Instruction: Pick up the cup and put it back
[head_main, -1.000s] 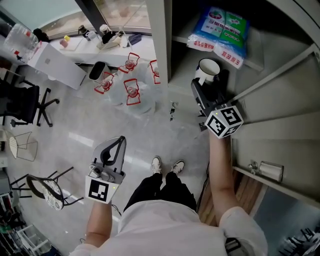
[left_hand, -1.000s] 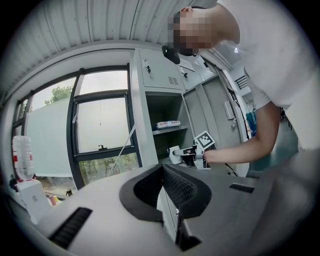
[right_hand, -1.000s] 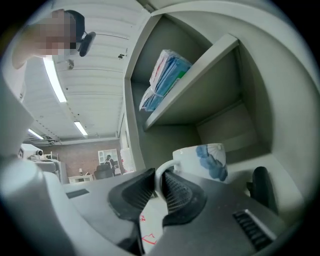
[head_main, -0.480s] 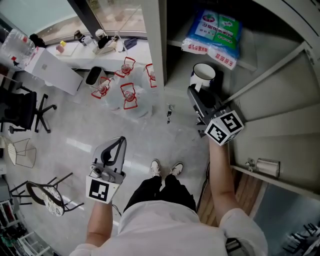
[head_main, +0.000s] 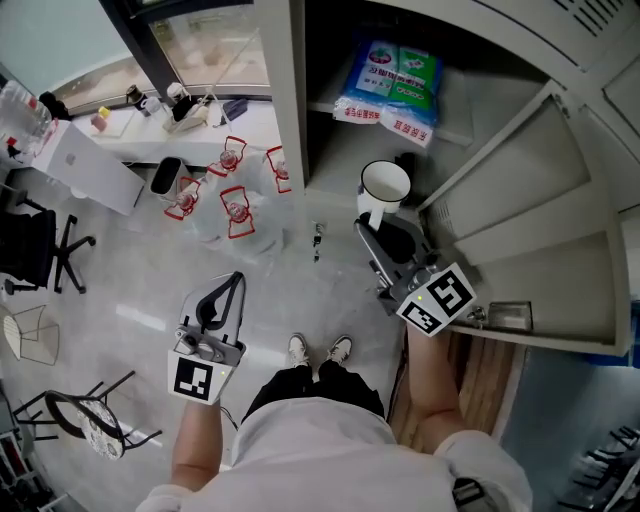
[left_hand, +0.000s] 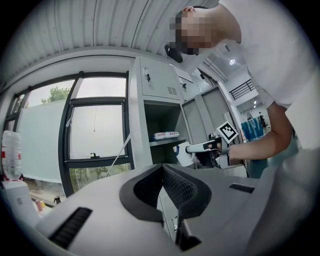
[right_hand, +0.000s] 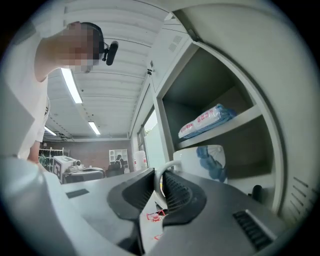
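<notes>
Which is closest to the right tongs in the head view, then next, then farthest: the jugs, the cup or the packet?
1. Cup, in the right tongs.
2. Packet, shelf above.
3. Jugs, floor at left.

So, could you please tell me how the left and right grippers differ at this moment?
The right gripper grips the white cup by its handle; the left gripper has its jaws shut on nothing. The right gripper reaches at the cabinet; the left gripper hangs over the floor. Both carry a marker cube.
</notes>
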